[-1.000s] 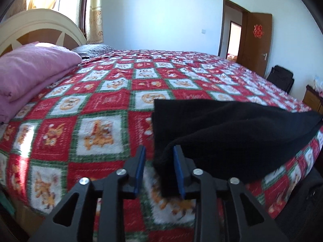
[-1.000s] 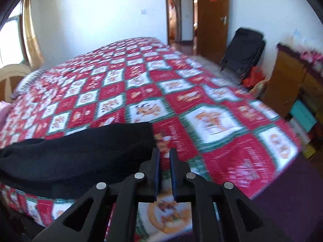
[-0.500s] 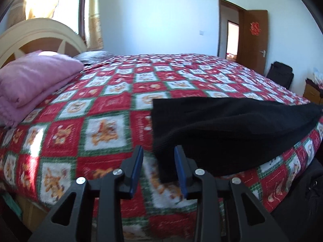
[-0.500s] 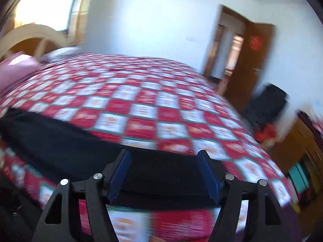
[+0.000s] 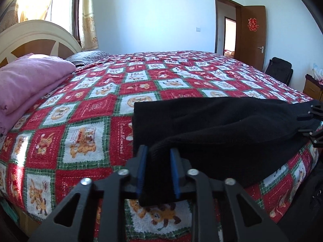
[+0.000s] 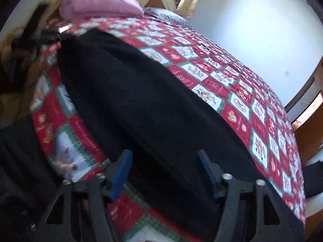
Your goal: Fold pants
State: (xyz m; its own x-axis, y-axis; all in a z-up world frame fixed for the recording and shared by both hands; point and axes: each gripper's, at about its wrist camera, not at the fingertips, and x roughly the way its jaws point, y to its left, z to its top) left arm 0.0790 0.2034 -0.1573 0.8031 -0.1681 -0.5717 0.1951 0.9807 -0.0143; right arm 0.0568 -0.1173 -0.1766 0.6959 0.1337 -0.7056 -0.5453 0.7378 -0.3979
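Observation:
Black pants (image 5: 212,125) lie lengthwise along the near edge of a bed with a red, white and green patterned cover (image 5: 84,121). My left gripper (image 5: 158,157) is shut on the left end of the pants, the cloth bunched between its blue pads. My right gripper (image 6: 164,161) is open, its jaws wide apart on either side of the other end of the pants (image 6: 141,100). The right gripper also shows at the right edge of the left wrist view (image 5: 315,125), and the left gripper shows blurred in the right wrist view (image 6: 48,36).
A folded pink blanket (image 5: 26,80) lies at the head of the bed by the cream headboard (image 5: 36,38). A grey pillow (image 5: 88,57) lies beside it. A brown door (image 5: 252,36), a black bag (image 5: 280,70) and a wooden cabinet (image 5: 313,86) stand at the right.
My left gripper has closed on the left end of the pants and lifted it slightly. My right gripper has opened wide and swung round to face along the pants toward the headboard.

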